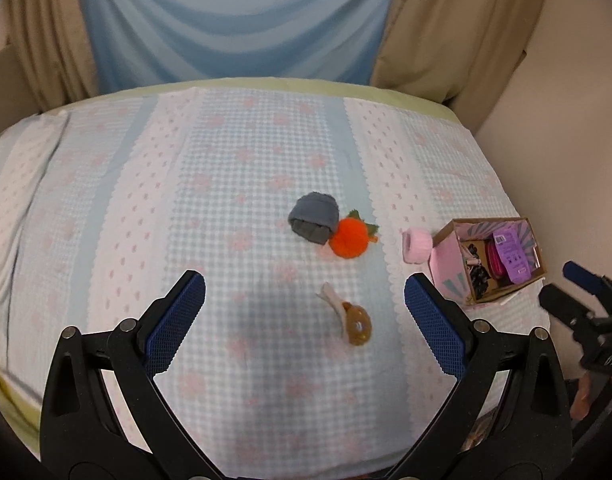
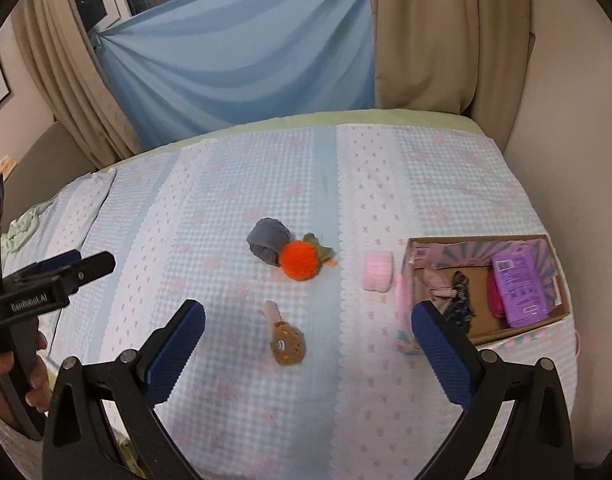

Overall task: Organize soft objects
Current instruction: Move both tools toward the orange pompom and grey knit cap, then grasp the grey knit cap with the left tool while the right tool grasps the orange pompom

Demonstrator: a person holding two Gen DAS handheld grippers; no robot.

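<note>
Bedspread point(image 1: 242, 380) lies open, box point(image 2: 485, 320) crowding its right edge

The left tongs point(image 1: 304, 312) are wide open and hold nothing. The right tongs point(image 2: 307, 340) are also wide open and empty. A hand point(image 2: 10, 376) grips the handle of the left tongs from below.

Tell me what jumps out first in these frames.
The bright orange plush ball mid-bed, touching a rolled grey sock. To its right, a pink roll sits beside an open cardboard box already holding items. Nearest, a brown plush toy lies between the open left gripper fingers.
</note>
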